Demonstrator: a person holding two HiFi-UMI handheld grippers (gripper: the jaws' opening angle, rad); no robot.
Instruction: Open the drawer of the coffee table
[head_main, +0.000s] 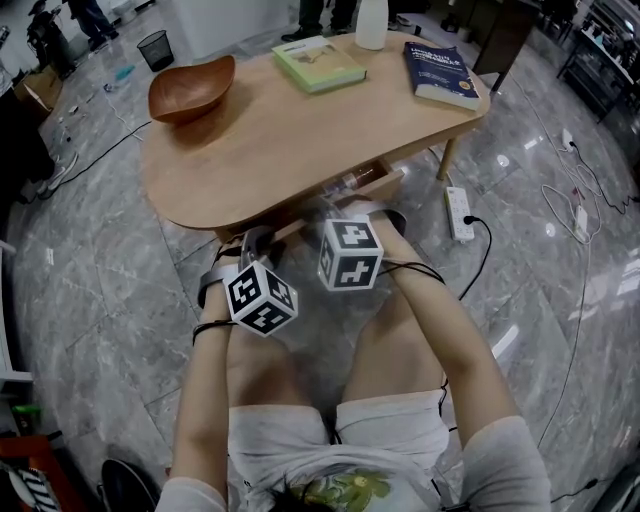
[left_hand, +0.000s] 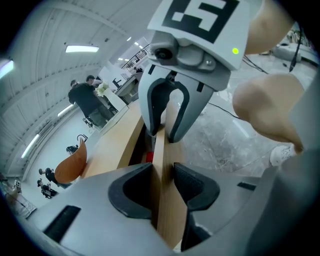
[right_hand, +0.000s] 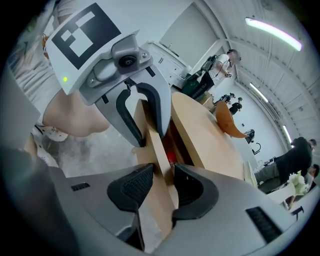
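Note:
The coffee table (head_main: 270, 140) is light wood with a rounded top. Its drawer front (head_main: 368, 186) stands a little way out from under the near edge. In the head view my left gripper (head_main: 252, 246) and right gripper (head_main: 366, 212) both reach to that edge, their tips partly hidden. In the left gripper view the drawer front (left_hand: 160, 155) runs edge-on between my left gripper (left_hand: 162, 187) pads, which press on it. In the right gripper view my right gripper (right_hand: 162, 187) clamps the same board (right_hand: 154, 150). Something small and red (right_hand: 171, 159) lies inside the drawer.
On the tabletop are a wooden bowl (head_main: 190, 88), a green book (head_main: 318, 62), a blue book (head_main: 441, 72) and a white bottle (head_main: 371, 22). A power strip (head_main: 459, 212) and cables lie on the marble floor at the right. A black bin (head_main: 155, 48) stands at the far left.

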